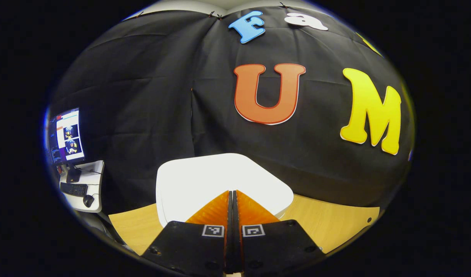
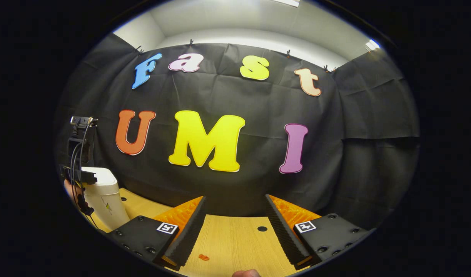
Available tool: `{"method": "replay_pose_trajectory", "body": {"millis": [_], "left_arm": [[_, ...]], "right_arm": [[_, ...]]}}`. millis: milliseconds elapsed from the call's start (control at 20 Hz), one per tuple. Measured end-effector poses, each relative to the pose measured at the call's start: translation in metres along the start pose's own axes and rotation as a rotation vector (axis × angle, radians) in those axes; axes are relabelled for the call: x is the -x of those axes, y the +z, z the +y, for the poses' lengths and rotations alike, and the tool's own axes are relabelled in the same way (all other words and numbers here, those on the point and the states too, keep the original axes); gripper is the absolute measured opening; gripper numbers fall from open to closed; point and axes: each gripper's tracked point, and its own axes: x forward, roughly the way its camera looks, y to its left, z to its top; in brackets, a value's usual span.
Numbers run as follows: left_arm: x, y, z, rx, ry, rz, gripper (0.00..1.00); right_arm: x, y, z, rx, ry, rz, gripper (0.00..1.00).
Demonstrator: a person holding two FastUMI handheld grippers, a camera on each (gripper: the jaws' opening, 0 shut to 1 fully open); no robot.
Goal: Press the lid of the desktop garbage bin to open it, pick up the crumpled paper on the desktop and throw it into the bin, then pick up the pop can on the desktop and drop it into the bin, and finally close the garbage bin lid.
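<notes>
The white garbage bin lid (image 1: 204,181) lies flat and closed just beyond my left gripper (image 1: 232,191), whose fingers are shut together with nothing between them, their tips over the lid's near part. I cannot tell whether they touch it. In the right gripper view the white bin (image 2: 104,198) stands at the far left on the wooden table (image 2: 235,238), with the left gripper (image 2: 78,154) and a hand (image 2: 68,188) over it. My right gripper (image 2: 234,198) hovers open above the bare tabletop, holding nothing.
A small orange scrap (image 2: 203,257) lies on the table between the right fingers, and a round hole (image 2: 262,228) sits farther out. At the left, a side desk (image 1: 95,184) carries a monitor (image 1: 66,136), keyboard and mouse. Black cloth walls the back.
</notes>
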Motion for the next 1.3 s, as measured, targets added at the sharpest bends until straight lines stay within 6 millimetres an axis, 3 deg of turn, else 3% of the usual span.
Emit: {"method": "replay_pose_trajectory", "body": {"millis": [200,500,900,1100,1150,1300], "left_arm": [[0.000,-0.006,-0.002,-0.048,-0.005,-0.014,0.04],[0.007,0.014,-0.006,-0.010,-0.061,-0.070,0.03],[0.037,0.083,-0.019,0.004,-0.181,-0.214,0.05],[0.054,0.100,-0.035,-0.040,-0.260,-0.261,0.20],[0.059,0.103,-0.038,-0.052,-0.274,-0.270,0.32],[0.077,0.106,-0.045,-0.060,-0.316,-0.285,0.47]], "right_arm": [[-0.004,-0.005,0.008,-0.005,0.021,0.011,0.94],[-0.010,0.002,0.015,-0.002,0.042,-0.003,0.94],[-0.006,0.007,0.006,-0.057,0.007,-0.019,0.94],[-0.003,0.009,0.001,-0.086,-0.011,-0.032,0.94],[-0.003,0.009,0.001,-0.093,-0.012,-0.032,0.94],[0.000,0.007,0.000,-0.097,-0.009,-0.035,0.94]]}}
